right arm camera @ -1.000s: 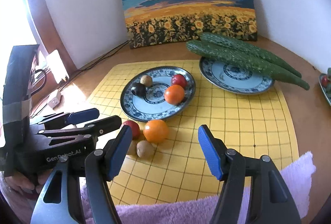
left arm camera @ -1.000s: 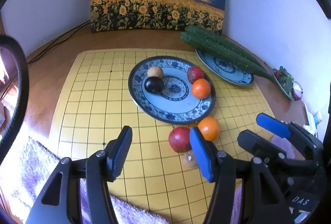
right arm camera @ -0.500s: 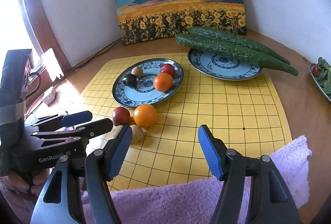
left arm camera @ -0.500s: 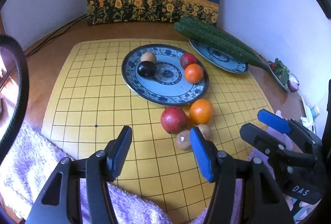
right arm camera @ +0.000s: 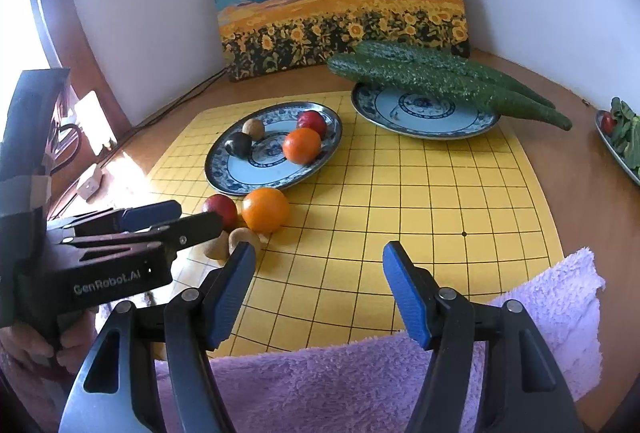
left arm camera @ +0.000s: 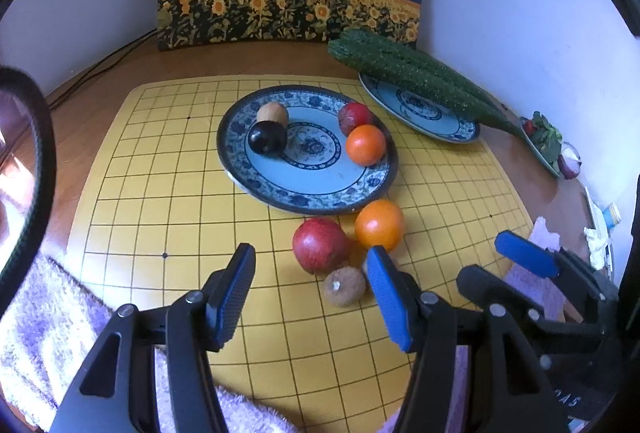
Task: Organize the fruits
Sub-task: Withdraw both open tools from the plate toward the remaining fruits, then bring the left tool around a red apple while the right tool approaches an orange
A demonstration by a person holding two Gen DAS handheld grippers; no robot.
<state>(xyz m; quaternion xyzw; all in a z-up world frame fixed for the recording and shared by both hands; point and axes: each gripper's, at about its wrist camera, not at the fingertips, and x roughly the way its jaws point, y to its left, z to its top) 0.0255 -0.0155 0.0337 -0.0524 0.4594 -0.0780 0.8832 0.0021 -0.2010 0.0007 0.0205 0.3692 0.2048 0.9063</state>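
Note:
A blue-patterned plate (left arm camera: 256, 169) (right arm camera: 224, 173) on the yellow grid mat holds a brown fruit, a dark plum (left arm camera: 267, 138), a red fruit and an orange (left arm camera: 365, 145). In front of it on the mat lie a red apple (left arm camera: 320, 245) (right arm camera: 219, 209), an orange (left arm camera: 379, 224) (right arm camera: 265, 209) and two small brown kiwis (left arm camera: 345, 287) (right arm camera: 243, 237). My left gripper (left arm camera: 310, 291) is open, just short of the apple and kiwi. My right gripper (right arm camera: 320, 287) is open and empty over the mat, to the right of the loose fruits.
A second patterned plate (right arm camera: 384, 105) (left arm camera: 460, 131) carries two long cucumbers (right arm camera: 440, 81). A sunflower painting (right arm camera: 340, 5) leans on the back wall. A purple towel (right arm camera: 360, 373) covers the near edge. A dish of greens (right arm camera: 624, 137) sits far right.
Both grippers have drawn nearer to the loose fruits, which show larger now. The left gripper's view has shifted so the apple and kiwi lie close between its fingers. Both stay open.

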